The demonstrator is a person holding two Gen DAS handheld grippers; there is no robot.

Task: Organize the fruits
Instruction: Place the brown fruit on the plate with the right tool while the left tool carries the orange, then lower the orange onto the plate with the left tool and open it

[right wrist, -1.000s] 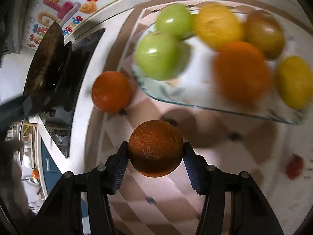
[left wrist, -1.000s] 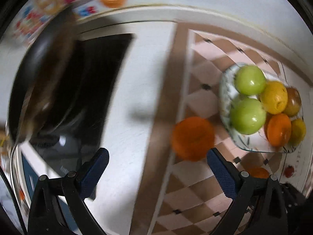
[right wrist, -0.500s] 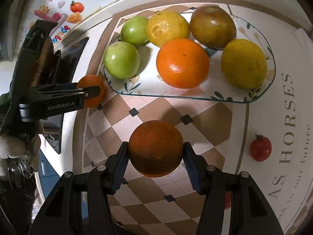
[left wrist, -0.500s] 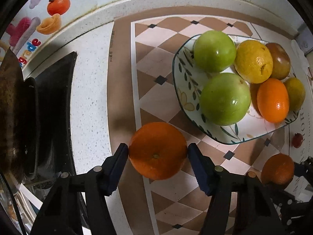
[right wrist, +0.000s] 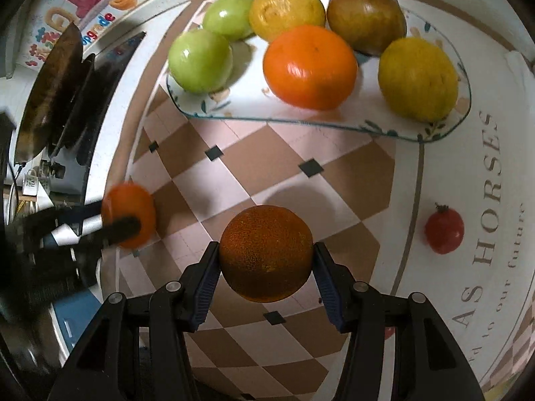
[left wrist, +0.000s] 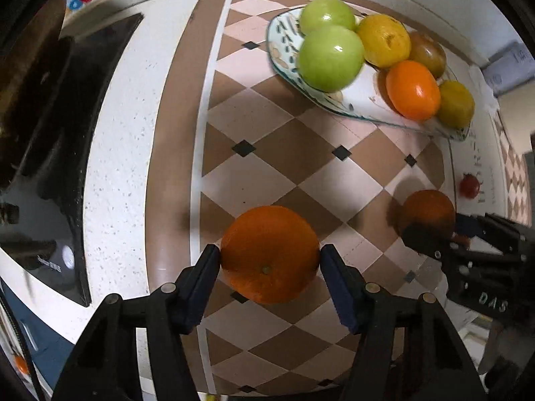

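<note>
My left gripper point(left wrist: 270, 257) is shut on a bright orange point(left wrist: 269, 254) and holds it above the checkered mat. My right gripper point(right wrist: 266, 254) is shut on a darker orange point(right wrist: 266, 252), also above the mat. Each held orange shows in the other view: the darker orange point(left wrist: 428, 210) at the right of the left wrist view, the bright orange point(right wrist: 128, 214) at the left of the right wrist view. A patterned plate point(right wrist: 254, 107) at the back holds two green apples point(right wrist: 200, 60), a yellow citrus point(right wrist: 287, 11), an orange point(right wrist: 309, 70) and other fruit.
A small red tomato point(right wrist: 444, 230) lies on the white part of the mat at the right. A black stovetop point(left wrist: 50, 127) with a dark pan point(right wrist: 50, 90) is at the left. The wall with stickers point(right wrist: 83, 10) runs along the back.
My left gripper closed on the bright orange and lifted it toward me. My right gripper kept the darker orange and moved slightly nearer the plate.
</note>
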